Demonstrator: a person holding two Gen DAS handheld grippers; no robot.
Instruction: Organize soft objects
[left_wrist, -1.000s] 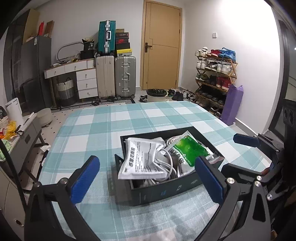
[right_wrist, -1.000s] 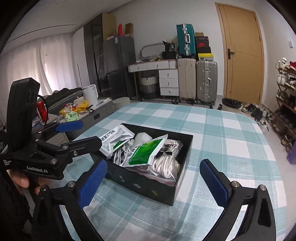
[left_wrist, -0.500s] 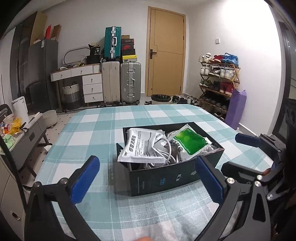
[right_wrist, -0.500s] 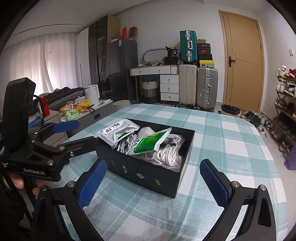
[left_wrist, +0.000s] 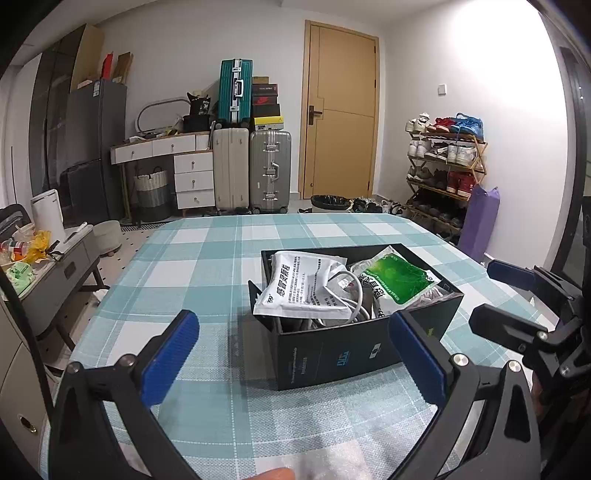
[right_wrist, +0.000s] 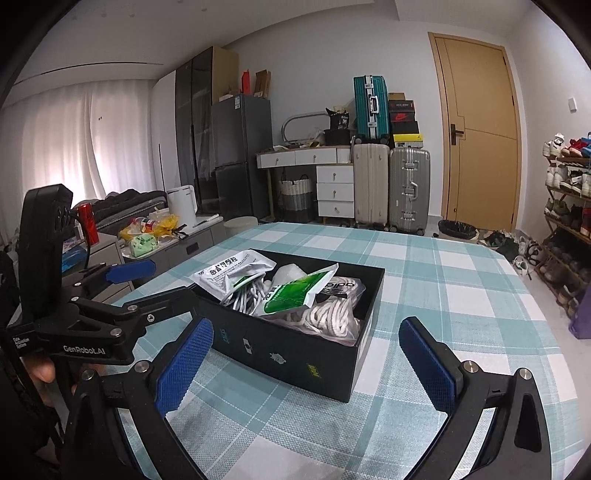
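A black box (left_wrist: 354, 350) (right_wrist: 295, 347) stands on the teal checked tablecloth (left_wrist: 207, 266). It holds a white pouch with black print (left_wrist: 299, 291) (right_wrist: 232, 269), a green and white pouch (left_wrist: 395, 280) (right_wrist: 295, 291), white cables (left_wrist: 354, 302) and coiled white rope (right_wrist: 325, 314). My left gripper (left_wrist: 295, 358) is open and empty, just short of the box's near wall. My right gripper (right_wrist: 306, 362) is open and empty, near the box's near corner. Each gripper shows in the other's view: the right one (left_wrist: 517, 295), the left one (right_wrist: 122, 291).
The table's edges run on the left (left_wrist: 103, 306) and right (right_wrist: 546, 325). A low grey cabinet (left_wrist: 55, 273) with clutter stands left of the table. Suitcases (left_wrist: 251, 170), drawers, a door and a shoe rack (left_wrist: 443, 170) line the far walls.
Both grippers have pulled back and tilted up from the box. The box now sits lower and farther in both views. Both stay open and empty.
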